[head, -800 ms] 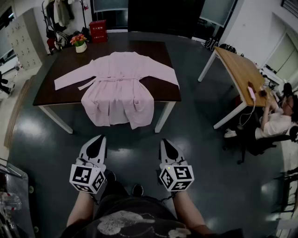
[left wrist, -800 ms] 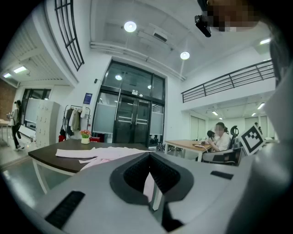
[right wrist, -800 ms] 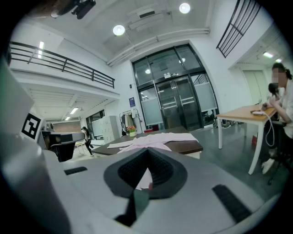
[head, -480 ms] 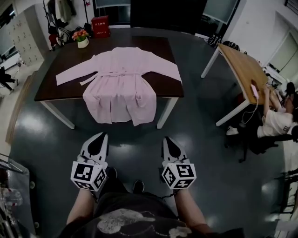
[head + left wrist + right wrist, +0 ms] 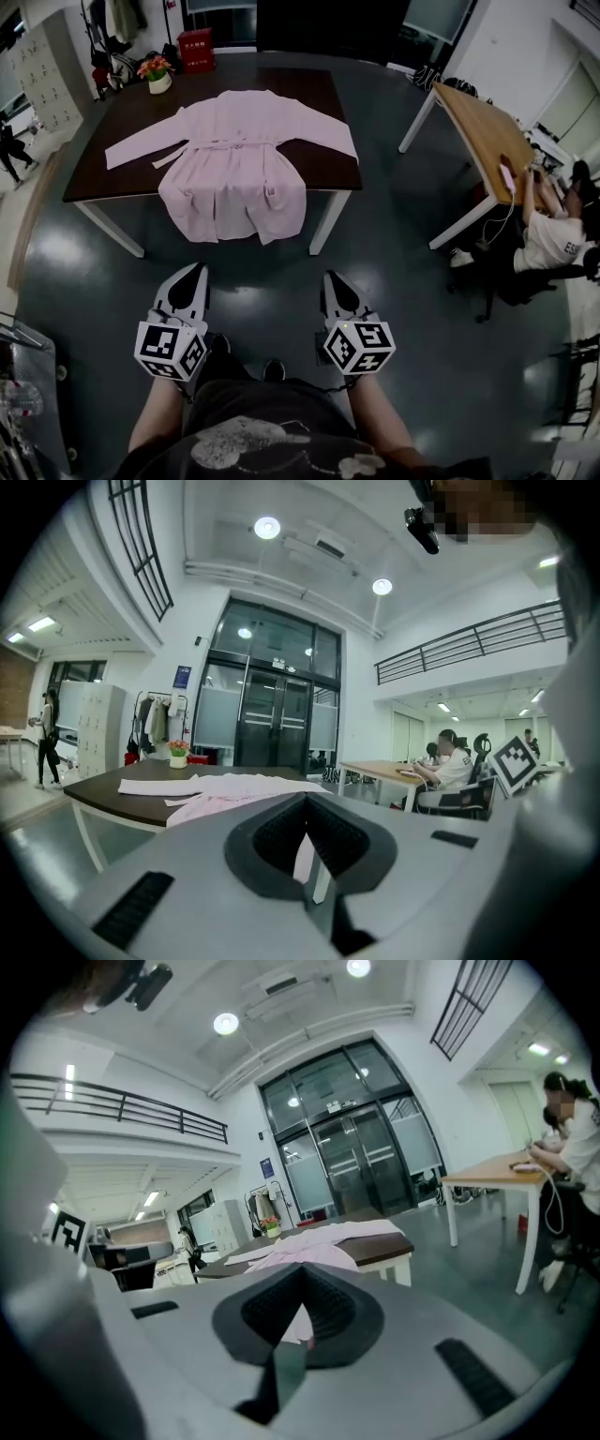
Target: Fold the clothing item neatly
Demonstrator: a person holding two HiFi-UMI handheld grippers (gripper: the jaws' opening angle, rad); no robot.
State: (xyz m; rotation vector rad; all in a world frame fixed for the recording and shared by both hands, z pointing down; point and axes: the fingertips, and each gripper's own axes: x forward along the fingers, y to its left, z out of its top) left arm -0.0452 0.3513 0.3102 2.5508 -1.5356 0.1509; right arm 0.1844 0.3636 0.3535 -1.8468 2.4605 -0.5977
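Note:
A pale pink robe (image 5: 234, 159) lies spread flat on a dark brown table (image 5: 319, 94), sleeves out to both sides, belt tied at the waist, hem hanging over the near edge. It also shows in the left gripper view as the robe (image 5: 234, 789) and in the right gripper view as the robe (image 5: 319, 1241). My left gripper (image 5: 195, 278) and right gripper (image 5: 336, 283) hover over the floor well short of the table, both shut with nothing held.
A potted flower (image 5: 156, 73) and a red box (image 5: 197, 51) stand at the table's far left. A wooden desk (image 5: 483, 141) with a seated person (image 5: 553, 239) is at the right. A clothes rack (image 5: 112, 37) stands at the back left. Dark glossy floor (image 5: 262, 291) lies between me and the table.
The view has shifted slightly as I stand before the table; both grippers stay shut in about the same place. The robe has not moved.

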